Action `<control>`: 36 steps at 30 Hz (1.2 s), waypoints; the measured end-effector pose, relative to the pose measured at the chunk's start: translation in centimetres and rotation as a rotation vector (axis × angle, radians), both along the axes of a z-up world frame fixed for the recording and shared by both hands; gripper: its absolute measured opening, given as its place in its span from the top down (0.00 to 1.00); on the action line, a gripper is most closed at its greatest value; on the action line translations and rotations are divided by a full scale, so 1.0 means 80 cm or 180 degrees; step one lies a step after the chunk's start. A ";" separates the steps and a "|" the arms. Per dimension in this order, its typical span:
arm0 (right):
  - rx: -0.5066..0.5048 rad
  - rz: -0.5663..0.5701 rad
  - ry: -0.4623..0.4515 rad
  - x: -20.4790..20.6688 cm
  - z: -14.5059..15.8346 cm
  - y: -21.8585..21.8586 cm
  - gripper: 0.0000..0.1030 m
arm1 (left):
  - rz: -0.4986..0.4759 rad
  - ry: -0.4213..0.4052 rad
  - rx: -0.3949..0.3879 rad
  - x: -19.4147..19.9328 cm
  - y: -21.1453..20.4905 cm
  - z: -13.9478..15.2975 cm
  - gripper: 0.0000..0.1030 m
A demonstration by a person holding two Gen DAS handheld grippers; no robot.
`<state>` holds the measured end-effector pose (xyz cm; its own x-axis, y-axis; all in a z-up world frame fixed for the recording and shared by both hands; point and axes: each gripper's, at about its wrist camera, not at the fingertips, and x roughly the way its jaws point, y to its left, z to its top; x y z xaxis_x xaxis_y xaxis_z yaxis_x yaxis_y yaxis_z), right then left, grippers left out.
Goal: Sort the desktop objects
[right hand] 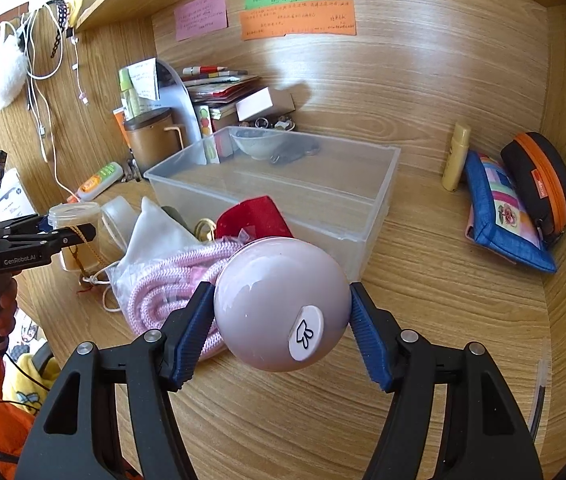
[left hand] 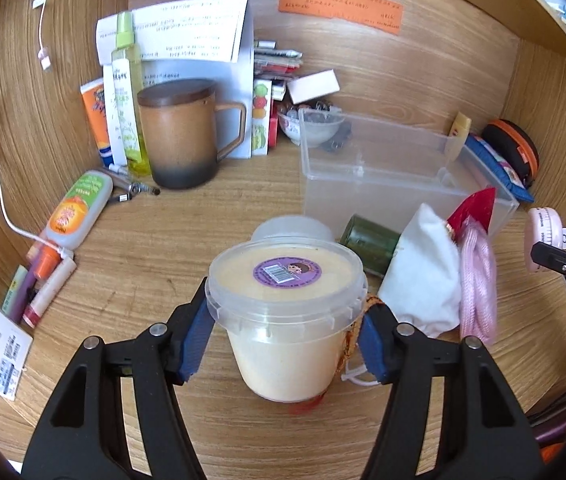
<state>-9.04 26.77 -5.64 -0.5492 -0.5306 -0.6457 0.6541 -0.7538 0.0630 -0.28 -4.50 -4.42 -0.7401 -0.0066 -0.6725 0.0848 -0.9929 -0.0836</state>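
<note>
My left gripper (left hand: pixel 283 332) is shut on a clear plastic tub (left hand: pixel 287 292) of cream-coloured contents, with a purple sticker on its lid. The blue pads (left hand: pixel 195 340) press both sides just under the rim, and the tub hangs a little above the desk. My right gripper (right hand: pixel 283 320) is shut on a round pink gadget (right hand: pixel 279 300) with a white bunny button, also lifted. A clear storage bin (right hand: pixel 371 208) stands empty behind it. In the right wrist view the left gripper (right hand: pixel 83 232) and tub (right hand: pixel 73 216) show at the left.
A white pouch (left hand: pixel 423 276), pink cord (right hand: pixel 171 280), red pouch (right hand: pixel 255 212) and green jar (left hand: pixel 367 240) lie before the bin. A brown lidded mug (left hand: pixel 183 132), bottles, pens and papers crowd the back left. A blue pouch (right hand: pixel 499 212) and orange-trimmed case (right hand: pixel 539 180) sit right.
</note>
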 end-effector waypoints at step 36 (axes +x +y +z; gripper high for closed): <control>-0.0051 0.0192 -0.0151 0.005 -0.009 -0.025 0.39 | -0.0335 -0.0282 -0.0281 0.029 0.028 -0.023 0.27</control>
